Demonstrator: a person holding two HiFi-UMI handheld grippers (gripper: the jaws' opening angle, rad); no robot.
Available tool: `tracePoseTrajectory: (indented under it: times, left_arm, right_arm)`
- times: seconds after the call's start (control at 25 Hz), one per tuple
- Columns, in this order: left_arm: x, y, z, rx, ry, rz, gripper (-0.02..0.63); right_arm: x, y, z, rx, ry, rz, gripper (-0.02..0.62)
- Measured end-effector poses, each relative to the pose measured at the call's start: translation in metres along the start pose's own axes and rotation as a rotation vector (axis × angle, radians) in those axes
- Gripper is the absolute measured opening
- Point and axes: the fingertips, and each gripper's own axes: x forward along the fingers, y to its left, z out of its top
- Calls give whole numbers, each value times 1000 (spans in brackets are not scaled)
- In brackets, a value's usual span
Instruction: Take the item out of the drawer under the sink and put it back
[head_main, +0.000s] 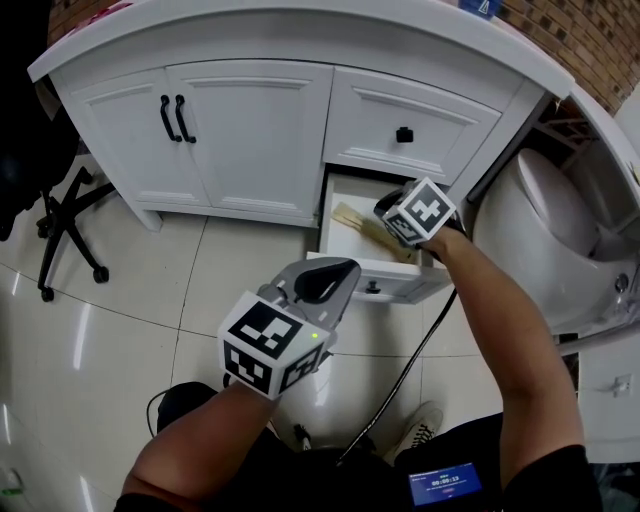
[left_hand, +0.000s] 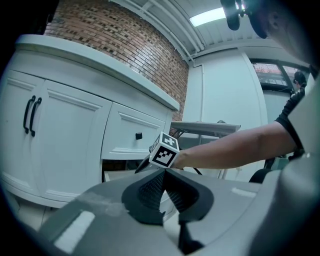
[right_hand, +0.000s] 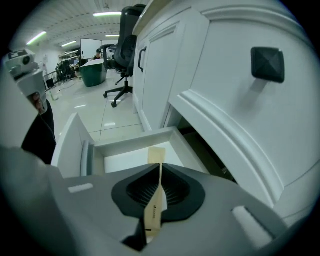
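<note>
Now: right gripper (right_hand: 160, 170) jaws pinch flat tan paper sleeve (right_hand: 154, 212) over white drawer (right_hand: 132, 139); left gripper (left_hand: 164, 175) jaws closed, empty.

The right gripper (right_hand: 160, 172) has its dark ribbed fingers (right_hand: 140, 192) pressed together on a flat tan packet (right_hand: 155, 154), a thin strip held on edge, with one end sticking out past the fingertips and the other running back between them. Below it lies the open white drawer (right_hand: 132, 139), its bare bottom showing. To the right, the upper drawer front (right_hand: 225, 100) carries a black knob (right_hand: 267, 64). Further off are cabinet doors (right_hand: 160, 65), an office chair (right_hand: 122, 55) and a glossy tiled floor (right_hand: 95, 112).
</note>
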Motion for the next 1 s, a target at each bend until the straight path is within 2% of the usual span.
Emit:
tracePoseTrajectory:
  times: [0.04, 0.24, 0.4, 0.68, 0.84, 1.0]
  left_arm:
    - [-1, 0, 0, 2, 0, 2, 6]
    - [-3, 1, 3, 20, -8, 18, 6]
    - [-5, -3, 4, 33, -17, 21, 6]
    - [-12, -20, 8, 42, -45, 1, 6]
    - [-20, -23, 15, 38, -73, 1, 6]
    - [-23, -19, 15, 36, -80, 16, 6]
  right_arm:
    - [-4, 2, 2, -4, -8, -5, 8]
    - [-29, 10, 11, -17, -55, -31, 8]
    - [-61, 20, 28, 2, -165, -45, 8]
    - [-143, 42, 48, 140, -422, -17, 8]
    - [-193, 54, 46, 231, -571, -20, 8]
    - [-225, 65, 30, 285, -646, -42, 8]
